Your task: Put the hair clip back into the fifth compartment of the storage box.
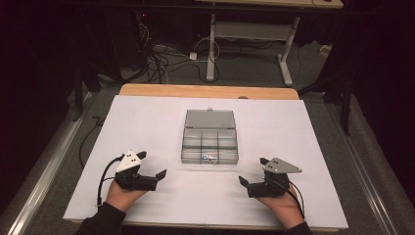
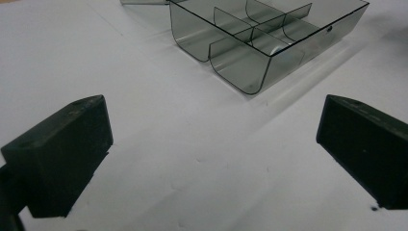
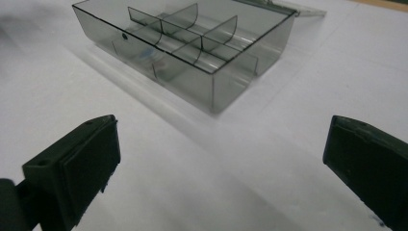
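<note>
Forearms: both were cut off by the bottom edge of the high view; a dark sleeve showed at 7 o'clock.
Left gripper [image 1: 153, 169]: black, two-jawed, hand-held, it rested on the white table sheet [image 1: 147, 122] at 8 o'clock; jaws stood wide apart, nothing between them.
Right gripper [image 1: 254, 174]: black, hand-held, at 4 o'clock on the sheet; jaws stood wide apart and empty.
Box [image 1: 210, 142]: a smoky clear plastic compartment box with its lid [image 1: 210, 118] laid open toward 12 o'clock sat mid-sheet, well apart from both grippers.
Contents [image 1: 209, 157]: small pale bits lay in the near middle compartment, too small to identify.
Background: dark floor cables were hard to make out.
</note>
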Tool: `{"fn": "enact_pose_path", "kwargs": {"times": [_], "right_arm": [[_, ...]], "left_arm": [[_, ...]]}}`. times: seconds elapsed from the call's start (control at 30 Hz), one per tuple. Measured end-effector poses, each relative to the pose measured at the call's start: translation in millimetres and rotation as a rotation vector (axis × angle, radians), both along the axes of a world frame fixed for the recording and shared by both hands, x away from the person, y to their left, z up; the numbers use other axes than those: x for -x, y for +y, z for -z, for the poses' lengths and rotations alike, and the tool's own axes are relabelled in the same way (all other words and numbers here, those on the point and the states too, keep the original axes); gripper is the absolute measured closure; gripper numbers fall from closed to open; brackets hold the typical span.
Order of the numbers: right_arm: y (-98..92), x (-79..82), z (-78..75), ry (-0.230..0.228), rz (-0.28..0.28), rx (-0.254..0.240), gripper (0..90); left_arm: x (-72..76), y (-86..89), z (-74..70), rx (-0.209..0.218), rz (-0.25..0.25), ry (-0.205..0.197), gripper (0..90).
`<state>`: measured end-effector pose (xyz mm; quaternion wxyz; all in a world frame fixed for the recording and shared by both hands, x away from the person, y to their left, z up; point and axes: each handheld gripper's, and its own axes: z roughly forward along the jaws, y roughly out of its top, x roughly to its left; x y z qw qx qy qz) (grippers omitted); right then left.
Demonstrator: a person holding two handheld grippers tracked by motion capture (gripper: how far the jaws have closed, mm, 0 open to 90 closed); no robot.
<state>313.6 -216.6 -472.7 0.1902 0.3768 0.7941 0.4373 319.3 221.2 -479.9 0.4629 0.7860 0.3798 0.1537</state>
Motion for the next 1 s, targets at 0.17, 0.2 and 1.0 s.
{"fn": "enact_pose_path", "kwargs": {"times": [0.17, 0.2, 1.0], "right_arm": [[-12.7, 7.2, 0.5, -0.006, 0.025, -0.009, 0.0], [-15.5, 8.4, 0.4, -0.011, 0.032, -0.012, 0.0], [-21.9, 8.1, -1.9, -0.030, 0.067, -0.054, 0.0]], "left_arm": [[0.8, 0.9, -1.1, 0.005, -0.001, -0.004, 0.0], [1.0, 1.0, -1.2, 0.008, -0.002, -0.006, 0.0], [0.9, -3.9, -1.4, 0.026, 0.008, 0.023, 0.0]]}}
